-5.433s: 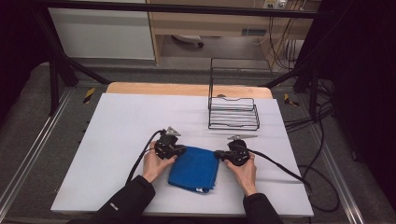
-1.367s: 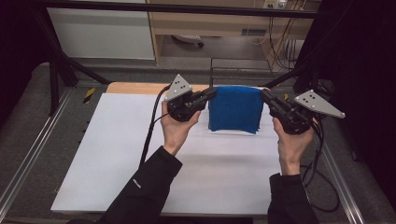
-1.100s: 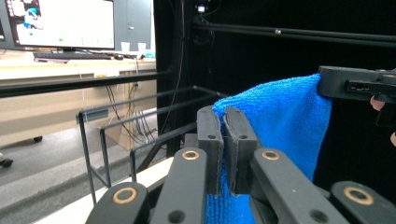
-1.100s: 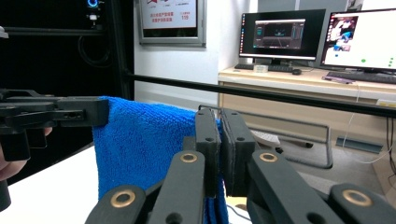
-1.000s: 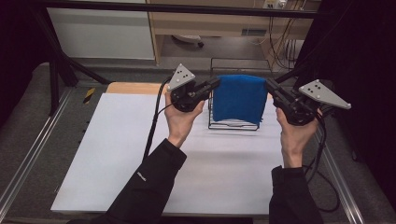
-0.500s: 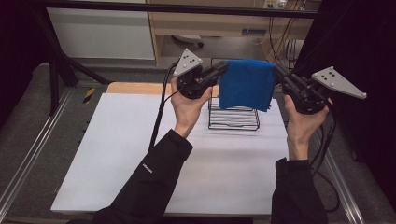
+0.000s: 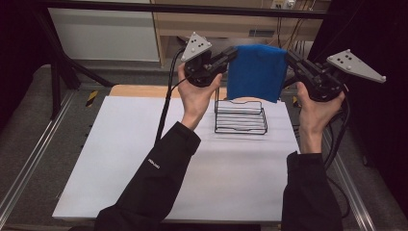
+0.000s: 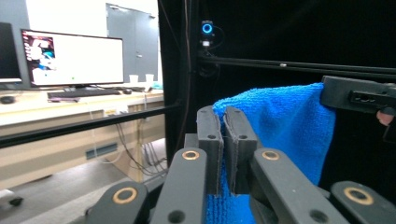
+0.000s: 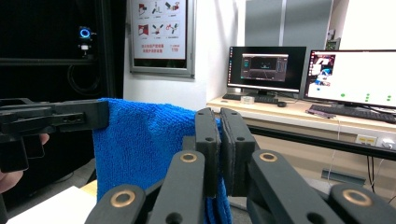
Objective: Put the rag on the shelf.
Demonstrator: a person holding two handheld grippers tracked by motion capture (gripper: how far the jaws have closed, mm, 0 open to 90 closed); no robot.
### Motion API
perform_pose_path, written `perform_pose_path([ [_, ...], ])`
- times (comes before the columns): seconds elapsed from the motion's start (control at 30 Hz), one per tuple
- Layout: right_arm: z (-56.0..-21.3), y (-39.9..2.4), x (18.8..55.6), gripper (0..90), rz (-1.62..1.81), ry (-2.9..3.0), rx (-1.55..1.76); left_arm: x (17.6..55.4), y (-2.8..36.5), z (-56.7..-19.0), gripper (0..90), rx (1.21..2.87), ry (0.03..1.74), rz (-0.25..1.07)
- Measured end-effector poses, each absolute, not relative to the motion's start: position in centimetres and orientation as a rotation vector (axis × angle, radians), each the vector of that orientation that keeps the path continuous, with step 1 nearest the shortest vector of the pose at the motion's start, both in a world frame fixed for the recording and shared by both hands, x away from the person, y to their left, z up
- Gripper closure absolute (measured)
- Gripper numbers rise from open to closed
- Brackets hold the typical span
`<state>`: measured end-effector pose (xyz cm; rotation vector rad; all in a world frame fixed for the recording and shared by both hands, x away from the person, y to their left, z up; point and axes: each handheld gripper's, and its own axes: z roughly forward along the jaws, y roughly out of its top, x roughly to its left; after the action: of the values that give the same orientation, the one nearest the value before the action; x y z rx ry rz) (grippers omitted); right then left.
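My left gripper has its jaws pinched tight on one top corner of the blue towel, and my right gripper clamps the other; in both gripper views the terry cloth runs straight between the pads. The towel hangs folded and flat between them, high above the wire rack, which stands at about 1 o'clock from the middle of the worktop. I judge the lifting done and the draping over the rack's tall back frame left. There is free air below the towel's hem; the dark frame bar at 12 o'clock and the worktop's far edge sit close behind
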<state>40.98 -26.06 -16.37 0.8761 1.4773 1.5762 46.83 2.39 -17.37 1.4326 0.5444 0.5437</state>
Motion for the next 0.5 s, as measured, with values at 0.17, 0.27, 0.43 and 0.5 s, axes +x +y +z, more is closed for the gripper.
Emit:
perform_pose_path([
  [0.17, -15.7, -25.8, 41.5, 87.0, 1.576, 1.470, 0.871, 47.5, 2.6, -16.8, 86.2, 1.420, 0.554, 0.538],
  [0.27, -15.4, -25.7, 41.8, 87.0, 1.579, 1.466, 0.866, 47.8, 2.7, -16.4, 86.1, 1.408, 0.554, 0.543],
  [0.43, -14.8, -25.8, 42.6, 87.0, 1.572, 1.463, 0.873, 48.4, 2.5, -15.7, 86.2, 1.413, 0.553, 0.559],
  [0.5, -14.5, -25.7, 43.0, 87.0, 1.571, 1.460, 0.868, 48.7, 2.5, -15.5, 86.2, 1.407, 0.557, 0.560],
])
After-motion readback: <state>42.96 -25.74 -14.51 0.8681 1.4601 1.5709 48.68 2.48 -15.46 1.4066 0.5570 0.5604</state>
